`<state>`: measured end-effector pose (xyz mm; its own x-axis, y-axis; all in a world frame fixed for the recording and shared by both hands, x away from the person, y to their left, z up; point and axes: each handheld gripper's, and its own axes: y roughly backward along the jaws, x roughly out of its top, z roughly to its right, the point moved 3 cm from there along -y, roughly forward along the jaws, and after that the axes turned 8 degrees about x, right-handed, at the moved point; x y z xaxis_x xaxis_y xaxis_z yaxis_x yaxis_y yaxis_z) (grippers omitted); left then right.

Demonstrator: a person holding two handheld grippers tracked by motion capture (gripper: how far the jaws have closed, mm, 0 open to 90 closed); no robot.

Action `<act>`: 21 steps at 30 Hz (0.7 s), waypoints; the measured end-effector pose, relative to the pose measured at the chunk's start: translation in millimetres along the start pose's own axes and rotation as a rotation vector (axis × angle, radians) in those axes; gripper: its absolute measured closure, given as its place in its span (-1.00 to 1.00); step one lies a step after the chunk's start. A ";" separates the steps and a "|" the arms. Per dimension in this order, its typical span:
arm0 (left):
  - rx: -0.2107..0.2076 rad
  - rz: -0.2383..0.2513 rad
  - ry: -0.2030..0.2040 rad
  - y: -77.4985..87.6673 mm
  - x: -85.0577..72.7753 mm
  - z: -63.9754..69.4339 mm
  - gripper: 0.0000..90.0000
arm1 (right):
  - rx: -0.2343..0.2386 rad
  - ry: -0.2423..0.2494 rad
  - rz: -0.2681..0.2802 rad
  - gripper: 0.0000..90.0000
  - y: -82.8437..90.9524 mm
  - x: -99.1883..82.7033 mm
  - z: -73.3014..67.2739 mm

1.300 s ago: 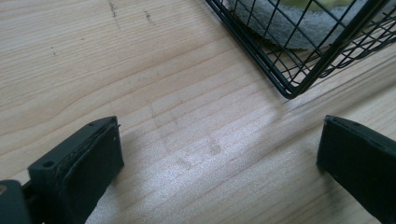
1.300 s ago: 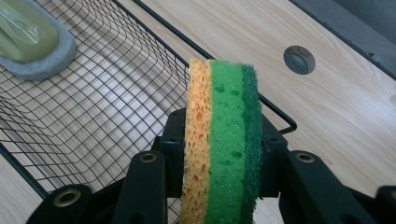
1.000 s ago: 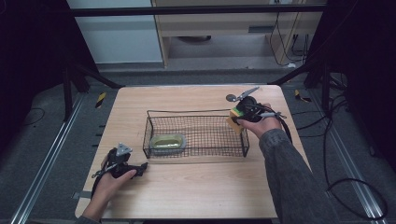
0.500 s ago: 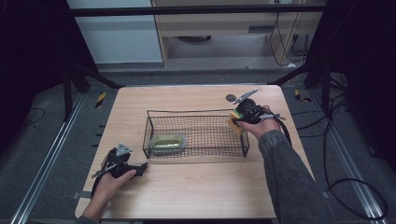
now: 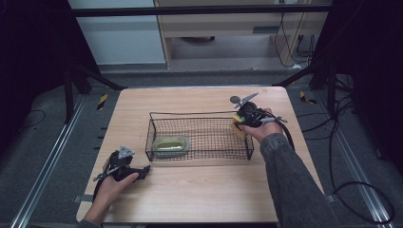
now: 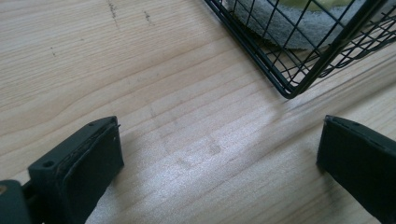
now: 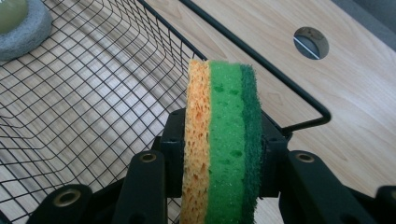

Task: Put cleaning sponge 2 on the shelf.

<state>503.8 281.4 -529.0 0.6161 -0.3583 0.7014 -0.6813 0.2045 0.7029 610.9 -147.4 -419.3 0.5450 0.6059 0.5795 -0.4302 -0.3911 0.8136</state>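
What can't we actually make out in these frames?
- Sponge, right gripper view: lower end cut off by the bottom edge; the right gripper covers its flat faces.
- Grey-rimmed pad in the wire basket, left gripper view: cut off by the top edge and crossed by mesh.
- Sponge, high view: too small, behind the basket wall.
- Left gripper: jaw tips past the bottom edge.

The black wire basket point(image 5: 199, 137) stands mid-table; its rim bars the sides. Inside, a grey-rimmed round sponge point(image 5: 172, 144) occupies the left end, the rest lies open.
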 end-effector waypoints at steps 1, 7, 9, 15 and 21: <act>0.000 -0.002 -0.003 0.1 0.0 -0.2 -1.00 | 0.005 -0.003 0.001 0.41 -1.8 -0.6 -0.2; 0.000 -0.001 -0.002 0.1 0.0 -0.2 -1.00 | -0.002 -0.009 -0.006 0.41 -8.2 -4.8 0.6; -0.001 0.001 0.000 -0.1 0.0 0.0 -1.00 | -0.008 -0.013 -0.005 0.40 -9.7 -6.2 0.9; -0.001 0.002 0.000 -0.1 0.0 0.0 -1.00 | -0.010 -0.022 -0.013 0.39 -14.5 -8.7 1.7; -0.001 -0.001 -0.004 -0.1 0.1 -0.1 -1.00 | -0.011 -0.015 -0.020 0.38 -15.9 -8.0 -0.8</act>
<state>503.9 281.4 -529.0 0.6154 -0.3617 0.7003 -0.6804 0.2047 0.7037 612.9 -145.5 -437.0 0.5641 0.6032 0.5638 -0.4272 -0.3711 0.8245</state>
